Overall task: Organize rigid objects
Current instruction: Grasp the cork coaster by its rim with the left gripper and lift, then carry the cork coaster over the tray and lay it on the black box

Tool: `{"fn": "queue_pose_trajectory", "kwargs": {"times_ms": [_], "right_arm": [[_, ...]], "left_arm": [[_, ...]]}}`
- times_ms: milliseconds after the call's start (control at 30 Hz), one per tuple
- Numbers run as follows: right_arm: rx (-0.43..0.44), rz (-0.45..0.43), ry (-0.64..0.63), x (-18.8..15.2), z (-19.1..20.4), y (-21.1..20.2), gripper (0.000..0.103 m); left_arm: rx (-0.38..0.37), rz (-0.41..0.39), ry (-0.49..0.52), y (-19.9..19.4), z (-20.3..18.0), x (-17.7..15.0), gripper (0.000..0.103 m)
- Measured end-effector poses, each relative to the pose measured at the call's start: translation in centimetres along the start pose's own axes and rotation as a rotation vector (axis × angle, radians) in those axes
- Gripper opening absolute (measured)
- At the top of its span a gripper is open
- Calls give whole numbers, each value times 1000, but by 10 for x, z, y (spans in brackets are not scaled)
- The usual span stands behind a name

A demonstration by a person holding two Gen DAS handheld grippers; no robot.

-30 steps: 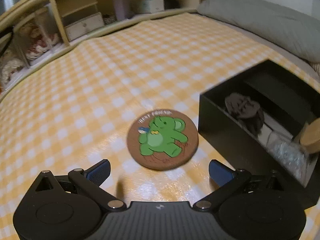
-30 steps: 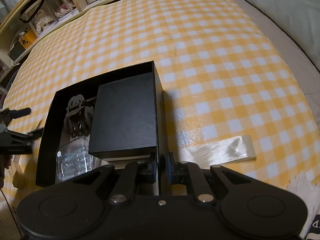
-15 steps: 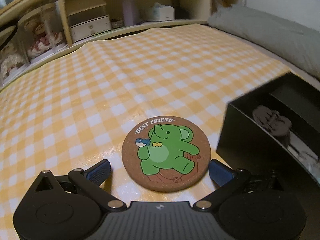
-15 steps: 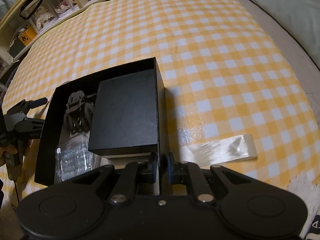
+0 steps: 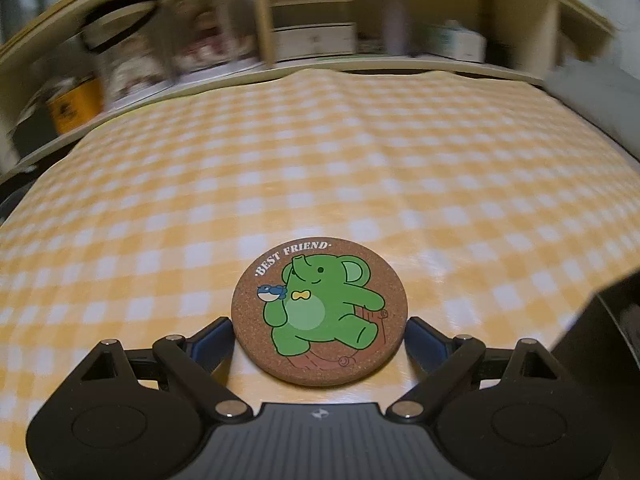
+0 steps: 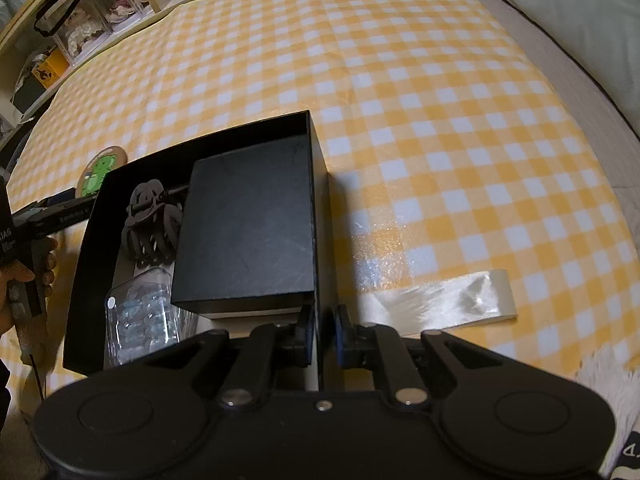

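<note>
The left tool [image 5: 319, 338] sits low over the yellow checked cloth [image 5: 320, 168], spread wide so that its blue-padded fingers [image 5: 210, 342] flank the round cork coaster [image 5: 319, 312] printed with a green elephant. Each pad stands just beside the rim, which suits an edge-on pinch of a flat disc that offers no other hold; whether the pads already touch cannot be told. The coaster lies flat, just outside the left wall of the black storage box [image 6: 96, 216].

The right tool [image 6: 321, 336] is clamped on the box's right wall, likely to steady it while things go in. Inside lie a smaller black box [image 6: 248, 224], a dark hair claw [image 6: 150, 224] and a clear plastic case [image 6: 138, 320]. A strip of clear film [image 6: 440, 300] lies on the cloth to the right, outside the box.
</note>
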State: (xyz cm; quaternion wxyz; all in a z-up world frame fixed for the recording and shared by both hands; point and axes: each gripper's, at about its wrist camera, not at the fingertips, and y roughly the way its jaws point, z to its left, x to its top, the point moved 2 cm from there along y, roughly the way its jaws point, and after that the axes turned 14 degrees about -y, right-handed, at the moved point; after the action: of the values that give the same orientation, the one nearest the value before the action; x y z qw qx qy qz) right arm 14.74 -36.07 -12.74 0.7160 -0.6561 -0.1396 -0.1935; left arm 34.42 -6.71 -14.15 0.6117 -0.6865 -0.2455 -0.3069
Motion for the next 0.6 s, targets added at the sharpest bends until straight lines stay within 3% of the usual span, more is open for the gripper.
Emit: {"fn": "queue_pose_trajectory", "kwargs": {"times_ms": [200, 467, 600], "right_arm": [[1, 0, 0, 0, 0, 0, 11], [1, 8, 3, -1, 0, 4, 11], [1, 7, 10, -2, -2, 5, 11]], "left_arm": [[27, -14, -40, -5, 6, 5, 91], [-31, -77, -56, -43, -10, 26, 91], [-11, -15, -4, -48, -22, 23, 91]]}}
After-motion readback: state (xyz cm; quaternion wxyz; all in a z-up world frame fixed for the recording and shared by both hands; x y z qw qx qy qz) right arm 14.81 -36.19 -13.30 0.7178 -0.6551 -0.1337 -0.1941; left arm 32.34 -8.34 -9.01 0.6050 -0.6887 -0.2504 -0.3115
